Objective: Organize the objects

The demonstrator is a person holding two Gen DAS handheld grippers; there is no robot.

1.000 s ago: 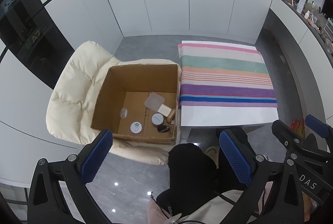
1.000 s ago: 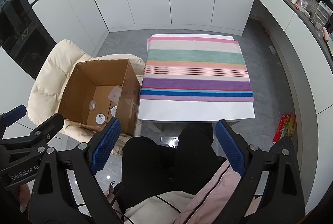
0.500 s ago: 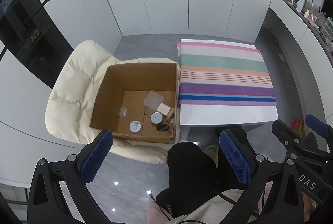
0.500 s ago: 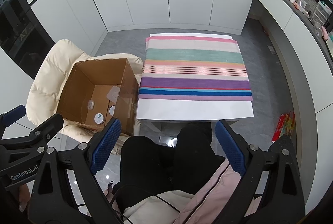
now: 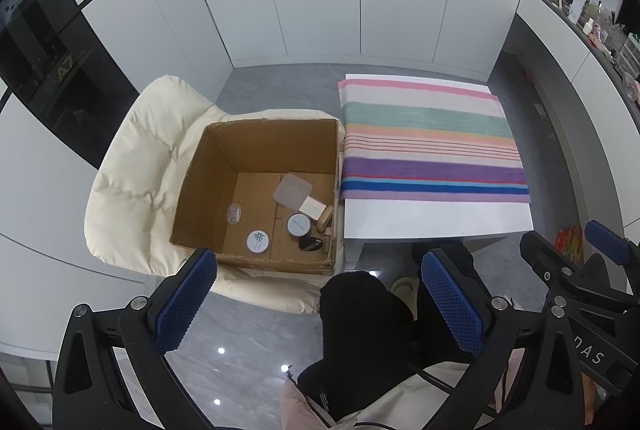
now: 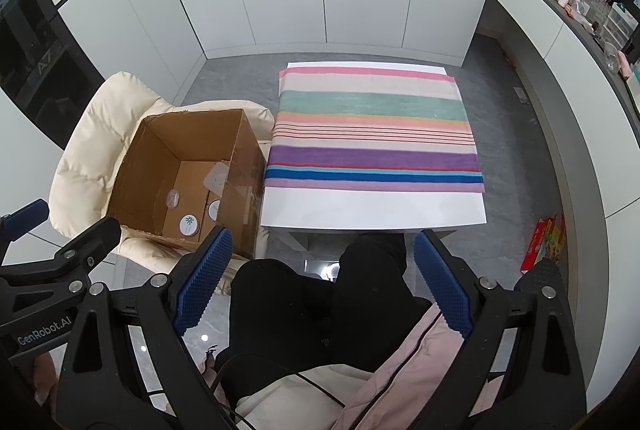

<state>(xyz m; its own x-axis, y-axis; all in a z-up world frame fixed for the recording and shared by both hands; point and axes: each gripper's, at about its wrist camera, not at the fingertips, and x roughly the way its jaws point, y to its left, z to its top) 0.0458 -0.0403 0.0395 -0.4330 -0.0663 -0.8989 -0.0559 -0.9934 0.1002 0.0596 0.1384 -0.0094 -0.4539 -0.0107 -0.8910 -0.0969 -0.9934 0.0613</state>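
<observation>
An open cardboard box (image 5: 208, 190) (image 6: 132, 166) stands on a cream padded chair (image 5: 132, 170) (image 6: 88, 146). Inside lie several small items: a round white tin with a palm print (image 5: 258, 241) (image 6: 189, 225), a grey-lidded jar (image 5: 298, 225), a clear square lid (image 5: 293, 190), a small white box (image 5: 312, 207), a black item (image 5: 311, 243) and a small clear case (image 5: 234, 213). My left gripper (image 5: 316, 304) is open and empty, held high above the person's lap. My right gripper (image 6: 320, 286) is open and empty beside it.
A low white table (image 5: 436, 218) (image 6: 372, 210) covered by a striped cloth (image 5: 430, 142) (image 6: 374, 134) stands right of the box. The person's black-clad legs (image 6: 320, 302) are below the grippers. White cabinets line the back; a cluttered counter (image 6: 580, 2) runs along the right.
Both views have drifted slightly; the box and table sit a little lower and left in frame. The grippers stay open and nothing was touched.
</observation>
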